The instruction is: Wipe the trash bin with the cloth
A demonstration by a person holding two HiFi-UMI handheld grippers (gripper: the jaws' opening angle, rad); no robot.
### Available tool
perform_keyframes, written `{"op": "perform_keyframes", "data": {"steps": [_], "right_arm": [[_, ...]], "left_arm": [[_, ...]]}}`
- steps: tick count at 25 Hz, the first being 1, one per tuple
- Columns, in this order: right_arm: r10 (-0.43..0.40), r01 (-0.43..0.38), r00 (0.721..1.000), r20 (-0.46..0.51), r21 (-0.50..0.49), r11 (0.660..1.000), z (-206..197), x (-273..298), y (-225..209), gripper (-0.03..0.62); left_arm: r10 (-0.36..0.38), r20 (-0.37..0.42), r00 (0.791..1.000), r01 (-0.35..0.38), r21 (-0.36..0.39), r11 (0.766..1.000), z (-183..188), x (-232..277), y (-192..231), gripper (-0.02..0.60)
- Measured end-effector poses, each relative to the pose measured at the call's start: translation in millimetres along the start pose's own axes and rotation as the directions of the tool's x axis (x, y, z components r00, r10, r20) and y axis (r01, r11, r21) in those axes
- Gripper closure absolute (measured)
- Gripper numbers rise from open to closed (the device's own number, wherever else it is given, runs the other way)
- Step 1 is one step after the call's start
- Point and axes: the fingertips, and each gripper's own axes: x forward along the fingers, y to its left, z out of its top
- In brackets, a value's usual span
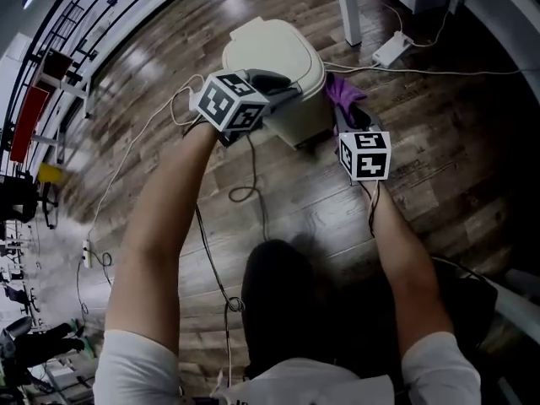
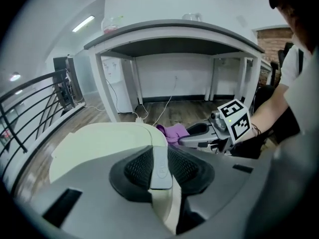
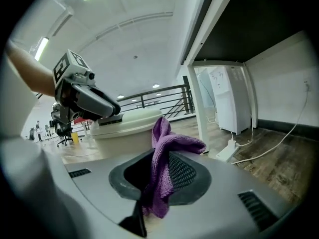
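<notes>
Looking steeply down past two bare forearms [image 1: 160, 226] here. Closest in, got the right tool [image 3: 160, 176] pinched shut on the purple cloth [image 3: 167, 146], with one fold poking up above the pads and flopping over to the right, and a tail hanging out below. Got the left tool [image 2: 160, 167] closed down on the trash bin [image 2: 99, 143] as well, pads squeezing a thin grey strip at the near edge of its cream lid, so properly gripping it rather than just hovering. Found the bin parked on the wood floor [image 1: 321, 218], lid down, sort of between the two tools, with the cloth just beside its right flank; can't tell whether actually touching or not. Also spotted a dark cable [image 1: 245, 194] looped on the floor near the bin, plus a white power strip [image 1: 390, 49] a bit further out. Behind all that, a white-legged worktop [image 2: 174, 31] against the wall, a tall white appliance [image 3: 227, 101] next to one leg, and way off to the left a black railing [image 2: 35, 103].
</notes>
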Motion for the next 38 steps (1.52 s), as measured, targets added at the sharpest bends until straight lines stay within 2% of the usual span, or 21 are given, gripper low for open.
{"op": "perform_keyframes", "data": {"steps": [2,5,11,17,22,28,30,33,38], "right_arm": [[0.015,-0.015,1.000,0.003,-0.014,1.000,4.6,4.0,10.9,0.517],[0.057,-0.058,0.998,-0.011,-0.096,0.994,6.2,13.7,36.5,0.516],[0.051,-0.048,0.999,0.009,-0.198,0.979,5.5,17.0,72.4,0.516],[0.136,-0.129,0.991,-0.001,-0.330,0.935,-1.8,16.1,123.5,0.516],[0.251,-0.250,0.966,-0.055,-0.420,0.872,-19.0,13.9,165.7,0.516],[0.445,-0.443,0.886,-0.126,-0.505,0.740,-39.4,-4.8,226.4,0.516],[0.469,-0.468,0.872,-0.139,-0.517,0.717,-44.8,-10.5,234.0,0.516],[0.455,-0.463,0.878,-0.150,-0.511,0.724,-53.8,-13.6,225.3,0.516],[0.380,-0.414,0.909,-0.169,-0.473,0.778,-70.4,-12.9,183.4,0.516]], "left_arm": [[0.006,-0.003,1.000,-0.006,-0.003,1.000,-0.7,0.2,-1.1,0.486],[0.012,0.003,1.000,-0.012,0.000,1.000,-0.8,-1.2,-1.7,0.486],[0.007,0.017,1.000,-0.007,-0.015,1.000,1.3,-2.1,-0.8,0.488],[-0.005,0.016,1.000,0.006,-0.038,0.999,1.5,-2.5,1.7,0.488],[-0.005,0.016,1.000,0.006,-0.044,0.999,0.3,-3.1,1.0,0.488],[0.011,0.023,1.000,-0.010,-0.032,0.999,0.5,-2.9,0.2,0.488],[0.014,0.024,1.000,-0.013,-0.029,0.999,0.9,-3.1,0.4,0.488],[0.016,0.025,1.000,-0.016,-0.027,1.000,1.6,-3.7,0.8,0.486],[0.016,0.024,1.000,-0.015,-0.030,0.999,1.6,-4.7,1.4,0.486]]}}
